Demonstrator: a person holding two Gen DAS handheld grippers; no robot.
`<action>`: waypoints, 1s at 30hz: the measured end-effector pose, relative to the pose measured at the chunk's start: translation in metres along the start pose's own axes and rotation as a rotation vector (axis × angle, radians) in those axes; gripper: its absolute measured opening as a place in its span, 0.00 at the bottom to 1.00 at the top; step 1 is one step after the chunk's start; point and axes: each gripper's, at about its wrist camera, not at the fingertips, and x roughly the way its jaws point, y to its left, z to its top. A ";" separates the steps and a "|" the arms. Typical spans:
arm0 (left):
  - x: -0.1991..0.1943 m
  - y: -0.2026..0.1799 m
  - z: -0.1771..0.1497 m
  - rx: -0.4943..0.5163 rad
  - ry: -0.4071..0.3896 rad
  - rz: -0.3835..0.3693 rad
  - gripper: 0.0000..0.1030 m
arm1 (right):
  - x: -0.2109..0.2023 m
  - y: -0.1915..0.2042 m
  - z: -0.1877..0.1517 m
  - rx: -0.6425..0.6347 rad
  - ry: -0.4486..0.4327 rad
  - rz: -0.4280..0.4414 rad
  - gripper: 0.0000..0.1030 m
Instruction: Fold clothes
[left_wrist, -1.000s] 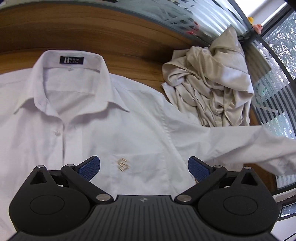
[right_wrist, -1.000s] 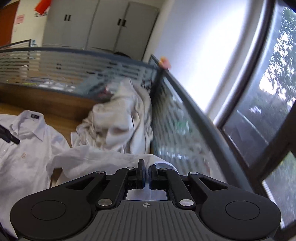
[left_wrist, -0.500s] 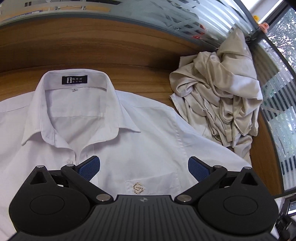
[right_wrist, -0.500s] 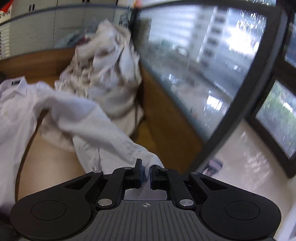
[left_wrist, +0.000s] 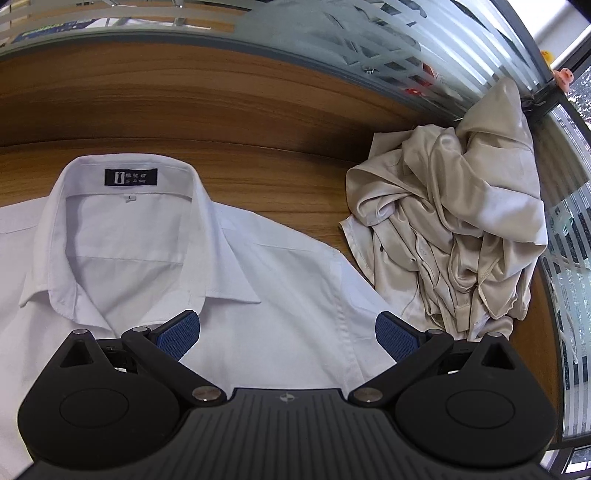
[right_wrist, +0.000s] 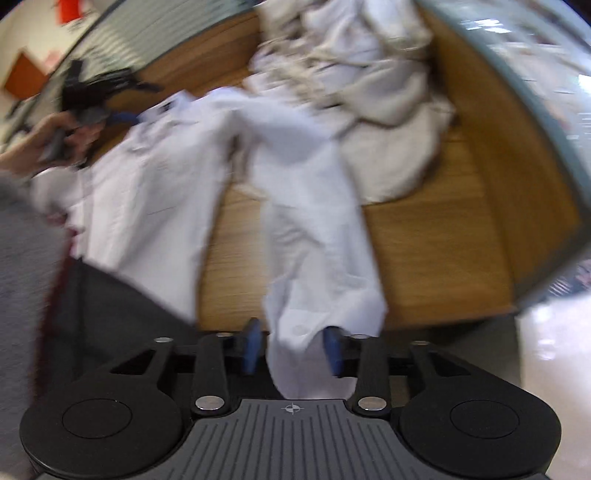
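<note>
White shirt (left_wrist: 258, 295) lay flat on the wooden table (left_wrist: 258, 155), collar at 11 o'clock, beige clothes pile (left_wrist: 461, 229) at 2 o'clock. Left gripper (left_wrist: 288, 334) hung wide open above the shirt front, holding nothing. Right gripper (right_wrist: 291, 345) had just been opening; sleeve cuff (right_wrist: 306, 339) lay between its parted pads, apparently loose, though the frame was blurred.

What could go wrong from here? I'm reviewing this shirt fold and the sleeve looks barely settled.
1. The right gripper has just been opening, pads off the sleeve between them; its cuff lies at the table edge and may slide off.
2. The beige pile touches the white shirt and could snag in a fold.
3. The left gripper hangs open, pinning nothing.
</note>
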 end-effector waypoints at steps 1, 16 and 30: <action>0.001 -0.003 0.002 0.003 -0.001 0.003 0.99 | 0.001 0.000 0.006 -0.027 0.012 0.016 0.41; 0.031 -0.023 0.029 -0.003 0.024 -0.002 0.99 | 0.010 -0.006 0.016 -0.099 0.334 0.035 0.41; 0.038 -0.029 0.039 0.027 0.027 -0.004 0.99 | 0.039 0.000 0.078 -0.027 -0.144 -0.072 0.40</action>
